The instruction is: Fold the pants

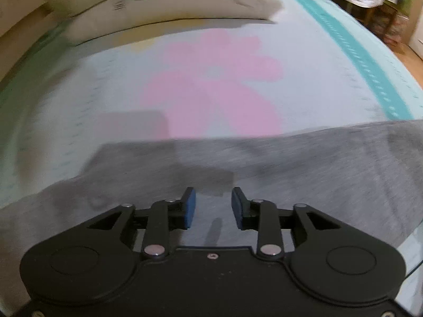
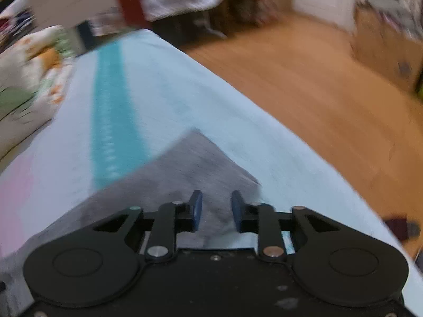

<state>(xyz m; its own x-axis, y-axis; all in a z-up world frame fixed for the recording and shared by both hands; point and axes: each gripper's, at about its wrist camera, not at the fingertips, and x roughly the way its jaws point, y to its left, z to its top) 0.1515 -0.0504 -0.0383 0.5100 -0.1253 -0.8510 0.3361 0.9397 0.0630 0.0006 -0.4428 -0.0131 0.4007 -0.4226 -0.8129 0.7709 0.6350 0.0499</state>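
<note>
Left gripper: jaws released, a clear gap between the blue pads, nothing in them. The grey pants lie flat on the bed sheet, directly under and ahead of the jaws, running out to both sides, further to the right. The far edge of the cloth lies a little beyond the fingertips. Past that edge, a pink flower print; a teal stripe to the right of the jaws; pillows well beyond. Heavy motion blur.

Right gripper: jaws also released, empty. A corner of the pants points away just ahead of the fingertips; cloth runs under the jaws and off to the left. The teal stripe lies ahead-left, wooden floor to the right beyond the sheet's edge. Whether either gripper touches the cloth cannot be told.
</note>
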